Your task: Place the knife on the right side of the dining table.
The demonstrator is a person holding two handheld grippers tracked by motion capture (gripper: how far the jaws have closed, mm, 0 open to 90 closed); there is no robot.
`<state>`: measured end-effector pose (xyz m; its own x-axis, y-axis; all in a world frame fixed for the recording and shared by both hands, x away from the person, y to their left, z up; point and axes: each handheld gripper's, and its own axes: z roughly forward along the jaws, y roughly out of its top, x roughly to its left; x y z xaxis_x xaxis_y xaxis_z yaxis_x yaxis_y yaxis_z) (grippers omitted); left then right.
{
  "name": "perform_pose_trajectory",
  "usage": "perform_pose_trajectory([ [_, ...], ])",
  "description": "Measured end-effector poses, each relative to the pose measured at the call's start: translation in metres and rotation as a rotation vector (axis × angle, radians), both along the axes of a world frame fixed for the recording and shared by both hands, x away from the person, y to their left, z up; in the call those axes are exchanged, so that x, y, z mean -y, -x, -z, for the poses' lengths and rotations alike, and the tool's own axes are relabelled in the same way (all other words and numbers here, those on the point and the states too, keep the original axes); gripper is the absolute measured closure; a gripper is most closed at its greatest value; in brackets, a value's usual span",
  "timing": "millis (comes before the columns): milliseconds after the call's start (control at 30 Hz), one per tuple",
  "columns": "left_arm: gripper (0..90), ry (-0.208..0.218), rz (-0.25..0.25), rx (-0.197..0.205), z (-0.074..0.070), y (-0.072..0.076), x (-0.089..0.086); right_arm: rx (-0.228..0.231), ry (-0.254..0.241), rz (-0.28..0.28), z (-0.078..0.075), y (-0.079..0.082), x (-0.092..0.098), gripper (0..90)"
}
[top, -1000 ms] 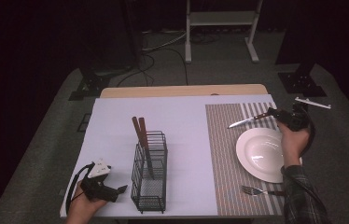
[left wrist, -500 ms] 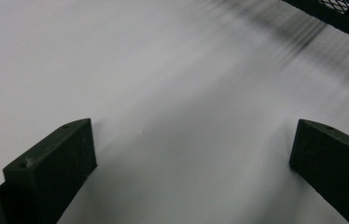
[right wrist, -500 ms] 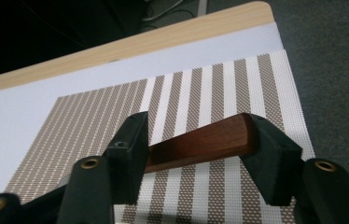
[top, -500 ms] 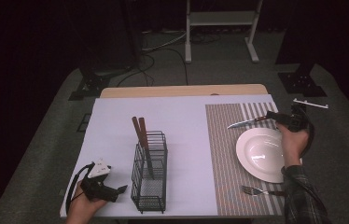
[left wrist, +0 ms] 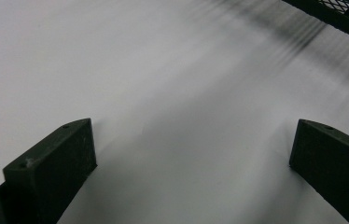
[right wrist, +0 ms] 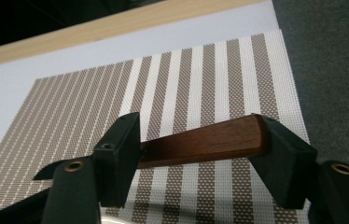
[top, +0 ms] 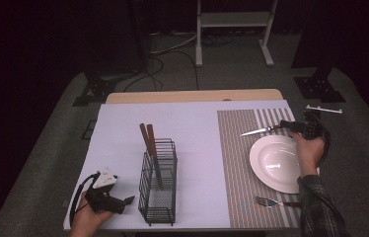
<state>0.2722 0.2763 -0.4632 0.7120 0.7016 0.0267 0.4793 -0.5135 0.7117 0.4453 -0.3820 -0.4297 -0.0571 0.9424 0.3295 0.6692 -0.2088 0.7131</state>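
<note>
My right gripper [right wrist: 196, 149] has just been opening its jaws; the knife's wooden handle [right wrist: 205, 142] lies crosswise between them, contact hard to judge, over the striped placemat [right wrist: 163, 93] at the bench's far right, beyond the plate [top: 276, 163]. Its blade is hidden here. My left gripper [left wrist: 191, 163] rests spread wide, holding nothing, near the wire caddy [top: 159, 182].

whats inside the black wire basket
Two wooden-handled utensils stand in the wire basket, handles up and leaning left. Their lower ends are blurred behind the mesh.
</note>
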Motion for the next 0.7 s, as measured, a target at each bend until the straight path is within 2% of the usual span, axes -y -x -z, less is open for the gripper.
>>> perform_pose_trajectory([
  [533,0.0,0.001,0.0,0.0,0.0001,0.0,0.0,-0.075,0.017,0.003,0.0053,-0.0069,0.0004,29.5],
  [700,0.0,0.002,0.0,0.0,0.0001,0.0,0.0,-0.117,0.033,0.002,0.0062,-0.0094,-0.0001,27.6],
])
